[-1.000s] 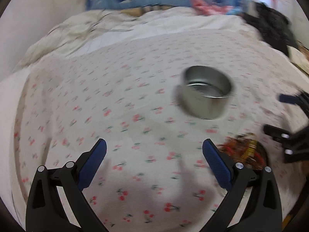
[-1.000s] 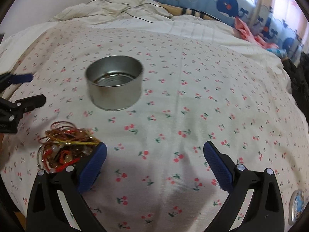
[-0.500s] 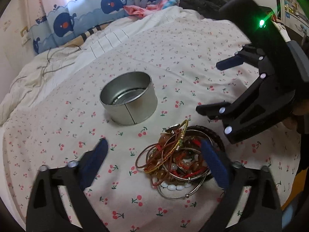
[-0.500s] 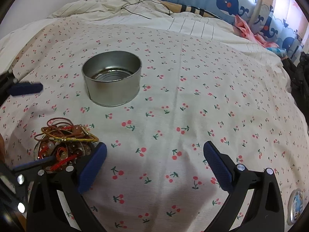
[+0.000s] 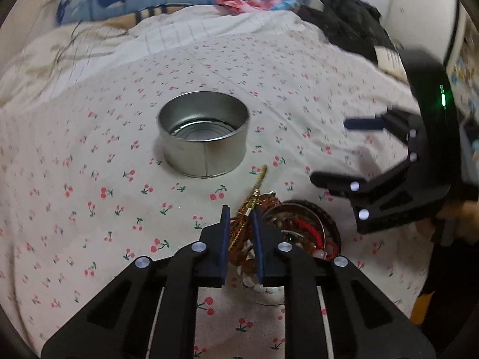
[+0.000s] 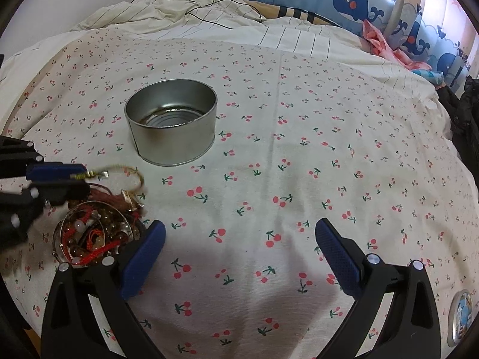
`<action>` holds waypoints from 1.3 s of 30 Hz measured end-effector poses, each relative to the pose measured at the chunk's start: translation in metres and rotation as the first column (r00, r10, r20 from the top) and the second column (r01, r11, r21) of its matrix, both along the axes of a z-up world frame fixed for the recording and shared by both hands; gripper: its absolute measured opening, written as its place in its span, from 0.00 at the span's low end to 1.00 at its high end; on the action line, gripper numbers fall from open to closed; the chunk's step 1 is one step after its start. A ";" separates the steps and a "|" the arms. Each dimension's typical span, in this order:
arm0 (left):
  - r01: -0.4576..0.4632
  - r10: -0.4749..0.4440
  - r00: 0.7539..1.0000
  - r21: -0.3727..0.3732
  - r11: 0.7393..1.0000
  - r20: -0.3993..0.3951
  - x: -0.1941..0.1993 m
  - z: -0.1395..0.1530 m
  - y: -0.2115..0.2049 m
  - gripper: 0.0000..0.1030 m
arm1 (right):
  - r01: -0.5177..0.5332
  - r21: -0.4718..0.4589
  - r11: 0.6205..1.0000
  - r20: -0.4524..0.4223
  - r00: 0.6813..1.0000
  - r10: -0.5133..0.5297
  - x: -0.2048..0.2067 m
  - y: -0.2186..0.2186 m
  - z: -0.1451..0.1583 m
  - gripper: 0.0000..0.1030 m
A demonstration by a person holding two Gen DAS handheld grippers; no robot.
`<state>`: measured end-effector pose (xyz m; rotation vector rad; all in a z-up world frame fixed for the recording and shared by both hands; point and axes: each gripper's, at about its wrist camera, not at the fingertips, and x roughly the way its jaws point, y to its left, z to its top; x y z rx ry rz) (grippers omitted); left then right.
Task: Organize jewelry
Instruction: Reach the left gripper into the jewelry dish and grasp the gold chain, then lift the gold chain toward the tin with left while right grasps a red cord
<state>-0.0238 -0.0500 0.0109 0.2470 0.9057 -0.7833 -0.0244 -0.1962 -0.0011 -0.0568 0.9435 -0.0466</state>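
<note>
A pile of bracelets (image 5: 299, 233) lies on the cherry-print bedspread; it also shows in the right wrist view (image 6: 95, 233). My left gripper (image 5: 241, 221) is shut on a gold bracelet (image 5: 257, 185) at the pile's near edge; from the right wrist view the left gripper (image 6: 60, 179) holds the gold bracelet (image 6: 119, 170) off the pile. An empty round metal tin (image 5: 203, 131) stands just beyond, also in the right wrist view (image 6: 172, 125). My right gripper (image 6: 239, 239) is open and empty to the right of the pile; it shows in the left wrist view (image 5: 338, 152).
A rumpled white quilt (image 6: 194, 9) and whale-print pillows (image 6: 344, 3) lie at the far end of the bed. Dark clothing (image 5: 353, 27) is heaped at the right edge. A small round tin lid (image 6: 461, 317) sits at the near right.
My left gripper has closed on the gold bracelet at the pile. The right gripper has moved slightly closer to the tin and stays open.
</note>
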 end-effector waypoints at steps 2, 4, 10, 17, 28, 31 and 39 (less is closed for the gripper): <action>-0.029 0.028 0.999 -0.037 0.999 -0.038 0.007 0.001 0.007 0.09 | -0.002 0.002 1.000 -0.001 1.000 0.002 0.000 0.001 -0.001 0.93; -0.051 0.045 0.996 -0.075 0.996 -0.083 0.013 0.001 0.013 0.08 | -0.004 0.004 1.000 -0.002 1.000 0.004 0.000 0.001 -0.001 0.93; -0.127 0.094 0.977 -0.171 0.977 -0.189 0.029 0.000 0.032 0.04 | -0.012 0.010 1.000 -0.013 1.000 0.012 0.001 0.003 -0.003 0.93; -0.160 0.099 0.961 -0.224 0.961 -0.259 0.037 -0.004 0.038 0.04 | -0.020 0.052 0.998 -0.009 1.000 0.020 0.004 0.006 -0.002 0.93; -0.173 0.103 0.943 -0.200 0.964 -0.318 0.045 -0.019 0.031 0.26 | -0.161 0.016 0.987 -0.005 0.987 0.161 0.018 0.042 -0.003 0.93; -0.190 0.116 0.938 -0.206 0.960 -0.326 0.049 -0.021 0.028 0.43 | -0.188 0.009 0.982 -0.006 0.982 0.188 0.021 0.049 -0.004 0.93; -0.225 0.128 0.917 -0.224 0.948 -0.379 0.059 -0.025 0.032 0.04 | -0.216 0.065 0.974 0.036 0.976 0.214 0.027 0.045 0.009 0.93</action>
